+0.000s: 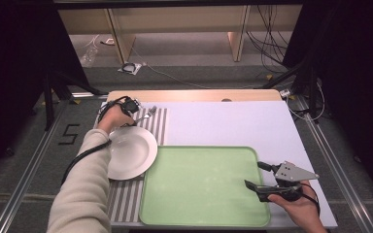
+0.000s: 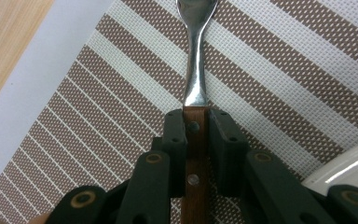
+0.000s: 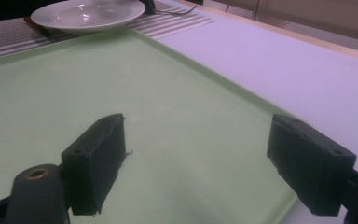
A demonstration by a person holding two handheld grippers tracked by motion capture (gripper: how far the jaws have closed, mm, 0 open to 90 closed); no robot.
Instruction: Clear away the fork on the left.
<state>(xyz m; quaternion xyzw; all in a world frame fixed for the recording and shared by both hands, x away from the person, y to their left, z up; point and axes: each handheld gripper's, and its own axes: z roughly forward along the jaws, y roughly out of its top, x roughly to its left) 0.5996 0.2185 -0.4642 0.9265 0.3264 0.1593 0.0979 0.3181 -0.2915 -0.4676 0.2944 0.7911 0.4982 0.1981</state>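
Left hand-held gripper (image 2: 196,140) clamps fork (image 2: 196,60); right hand-held gripper (image 3: 196,163) gapes wide.

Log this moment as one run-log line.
left gripper: shut on fork handle, over striped placemat | right gripper: open, over green tray | plate: empty

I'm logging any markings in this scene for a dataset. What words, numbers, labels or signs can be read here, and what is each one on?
"5": a dark digit marked on the grey floor left of the table, in the high view.
No readable text on the plate, the tray, the striped mat, the fork or either gripper.
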